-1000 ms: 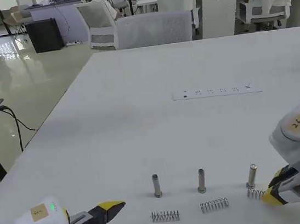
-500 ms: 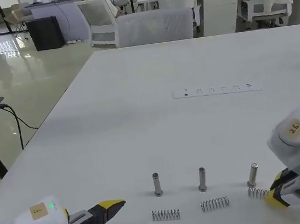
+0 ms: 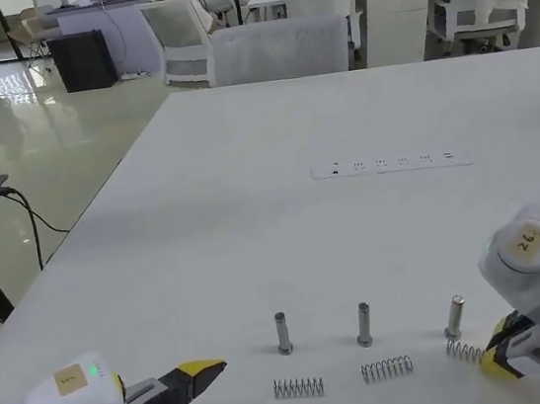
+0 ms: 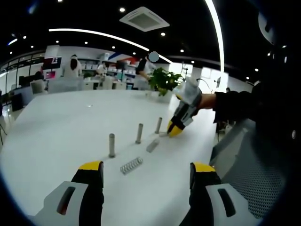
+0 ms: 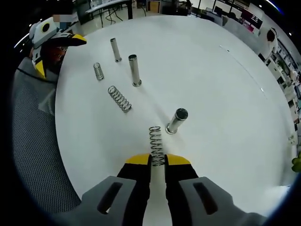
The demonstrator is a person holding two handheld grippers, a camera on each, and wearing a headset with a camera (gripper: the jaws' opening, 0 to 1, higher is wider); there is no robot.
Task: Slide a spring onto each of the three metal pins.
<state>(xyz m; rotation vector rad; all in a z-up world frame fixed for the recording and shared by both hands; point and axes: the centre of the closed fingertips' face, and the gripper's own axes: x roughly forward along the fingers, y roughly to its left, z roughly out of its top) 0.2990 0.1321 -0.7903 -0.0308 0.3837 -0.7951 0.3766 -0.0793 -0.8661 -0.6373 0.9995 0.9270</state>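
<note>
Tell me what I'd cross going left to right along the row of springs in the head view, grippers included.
left gripper → left spring → middle spring → right spring → right gripper, which is closed on that last spring's end.

From the right gripper (image 5: pixel 158 162), the nearest spring (image 5: pixel 156 145) lies straight ahead on the table (image 5: pixel 225 94), with its near end between the jaws. The nearest pin (image 5: pixel 177 120) stands just right of that spring's far tip. Farther ahead and leftward come the middle spring (image 5: pixel 119 98) and middle pin (image 5: pixel 134 70), then the far spring (image 5: pixel 98 71) and far pin (image 5: pixel 114 49), each spring left of its pin. The left gripper (image 5: pixel 59 54) sits beyond them at the table's edge. A power strip (image 3: pixel 390 163) lies well off to the pins' right.
</note>
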